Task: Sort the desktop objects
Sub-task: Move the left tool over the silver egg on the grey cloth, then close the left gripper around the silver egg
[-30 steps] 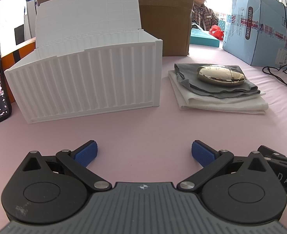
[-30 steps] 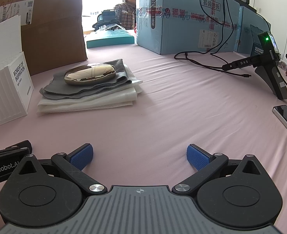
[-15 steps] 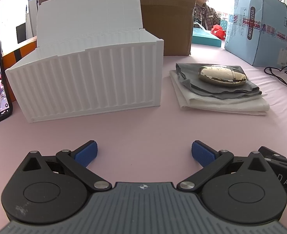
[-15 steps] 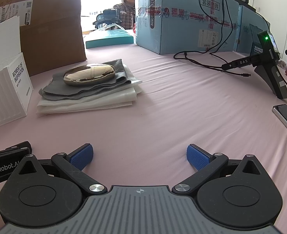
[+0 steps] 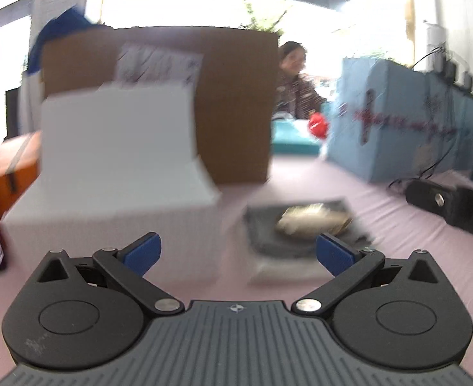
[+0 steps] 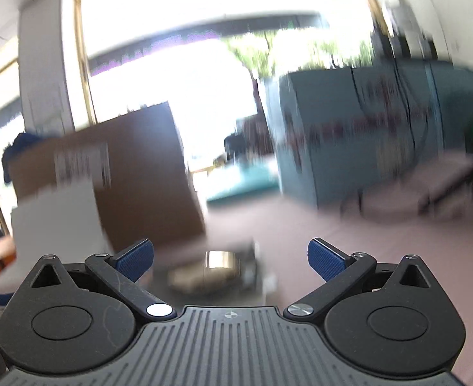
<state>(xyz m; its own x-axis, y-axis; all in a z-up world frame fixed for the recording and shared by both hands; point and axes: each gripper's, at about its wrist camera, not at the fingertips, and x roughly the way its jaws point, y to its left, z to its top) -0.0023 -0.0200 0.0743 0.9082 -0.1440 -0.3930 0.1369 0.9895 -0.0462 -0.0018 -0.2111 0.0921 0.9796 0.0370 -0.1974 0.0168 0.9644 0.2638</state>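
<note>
Gold-coloured oval case [image 5: 313, 222] is my reference: it lies on a dark grey cloth [image 5: 268, 234], which sits on a folded white cloth [image 5: 281, 271], all on the pink table [image 5: 397, 225]. Both feeds are badly smeared, so I can't read any finer detail on it.

My left gripper [image 5: 238, 254] has its blue pads [image 5: 141, 252] spread wide with nothing between them. From that camera the case shows just beyond the right pad. Left of the case stands the white ribbed box [image 5: 117, 173], and behind that box a brown cardboard carton [image 5: 233, 106]. Right of the case and further back is a light blue carton [image 5: 397, 128]; a seated person [image 5: 292, 80] shows between the two cartons, far behind the case.

My right gripper [image 6: 230, 259] is also spread wide and empty. In its view the case [image 6: 204, 271] lies between the two pads, closer to the left one, beyond the tips and not touched.
</note>
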